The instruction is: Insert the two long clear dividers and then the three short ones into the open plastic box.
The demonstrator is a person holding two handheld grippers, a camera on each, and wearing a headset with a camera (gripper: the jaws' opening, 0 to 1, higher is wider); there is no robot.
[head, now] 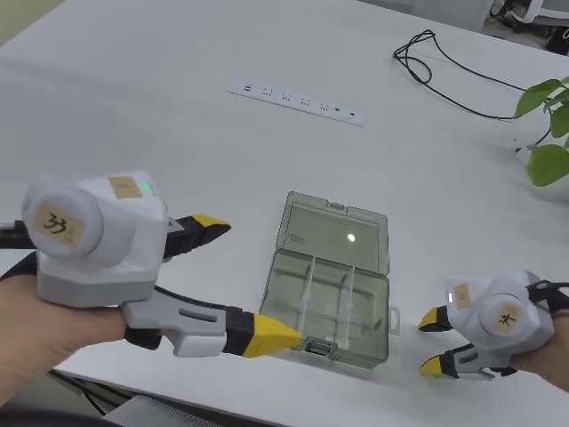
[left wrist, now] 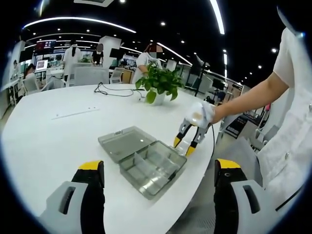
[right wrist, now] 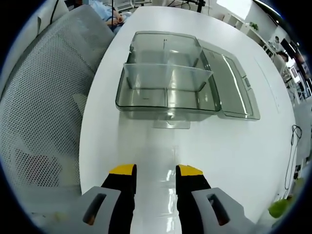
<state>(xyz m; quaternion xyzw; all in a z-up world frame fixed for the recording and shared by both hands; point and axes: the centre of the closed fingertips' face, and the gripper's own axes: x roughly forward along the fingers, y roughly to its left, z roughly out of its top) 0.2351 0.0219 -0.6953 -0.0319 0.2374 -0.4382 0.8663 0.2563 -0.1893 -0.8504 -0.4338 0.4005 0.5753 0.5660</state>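
**A:** Item one?

**B:** Open smoke-grey clear plastic box (head: 384,307). It rests on the white table (head: 178,133), near its front edge and between the two grippers. The hinged lid (head: 333,227) lies flat on the far side.

**A:** Contents?

**B:** Two long clear dividers (head: 307,289), upright and side by side, running from the front wall to the back wall. They split the tray into three lanes. No cross pieces are made out in the lanes.

**A:** Left gripper?

**B:** Grey body, yellow-tipped black jaws (head: 256,277), spread wide, nothing between them. It is held left of the box, with the lower tip close to the front-left corner. Contact cannot be told.

**A:** Right gripper?

**B:** Same make (right wrist: 155,168). It points at the box's short side and is apart from it. The jaws stand at a narrow gap. Faint clear lines show between them in the right gripper view. Whether they pinch a clear piece cannot be told.

**A:** Other stock?

**B:** White power strip (head: 298,100) at mid-table. Looped black cable (head: 444,62) and a green leafy plant (head: 547,133) at the far right.
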